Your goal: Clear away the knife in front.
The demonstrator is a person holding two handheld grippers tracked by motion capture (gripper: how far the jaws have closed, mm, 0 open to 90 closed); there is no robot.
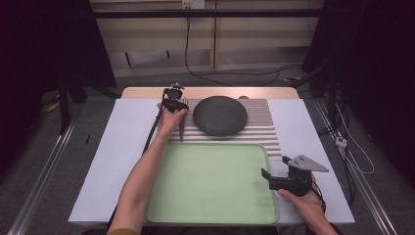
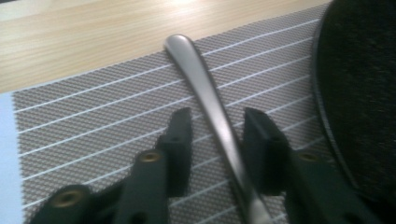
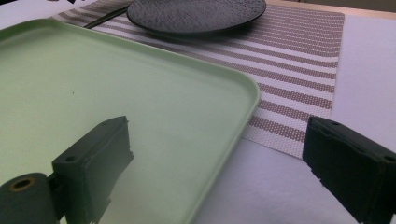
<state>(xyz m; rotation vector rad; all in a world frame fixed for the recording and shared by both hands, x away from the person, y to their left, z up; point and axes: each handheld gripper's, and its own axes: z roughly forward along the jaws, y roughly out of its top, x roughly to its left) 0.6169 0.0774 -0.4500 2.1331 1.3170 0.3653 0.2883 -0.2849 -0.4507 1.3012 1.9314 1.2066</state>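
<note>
Currently the work in hand is a pick-up of the fork [image 2: 212, 109] from the mat [image 2: 93, 126]. Status: grasp approach, not yet a lift.

Fork pos.: lying flat on mat, upper centre-left of high view [image 1: 181, 128], just beside the plate [image 1: 219, 115] but apart from it. In left gripper view the handle runs from top centre down to bottom centre, plate at right edge [image 2: 362, 93].

Left gripper [image 2: 217, 128]: jaws straddle the handle, one per side. Right jaw close against the metal; left jaw w/ a clear gap. Not clamped, so partly spread, nothing pinched yet.

Right gripper [image 3: 217, 163]: jaws spread wide, holding nothing. It hovers at lower right of high view [image 1: 265, 173], over the tray's near right corner.

Tray [image 1: 215, 191]: green, lower centre of high view, bare.

Done so far, by judgement: left gripper aligned on handle.

Left to do, by judgement:
1. Clamp on handle.
2. Lift fork off mat.
3. Prob. transfer to tray; plate may follow.

Nothing has been moved to the tray yet, so progress is early.
</note>
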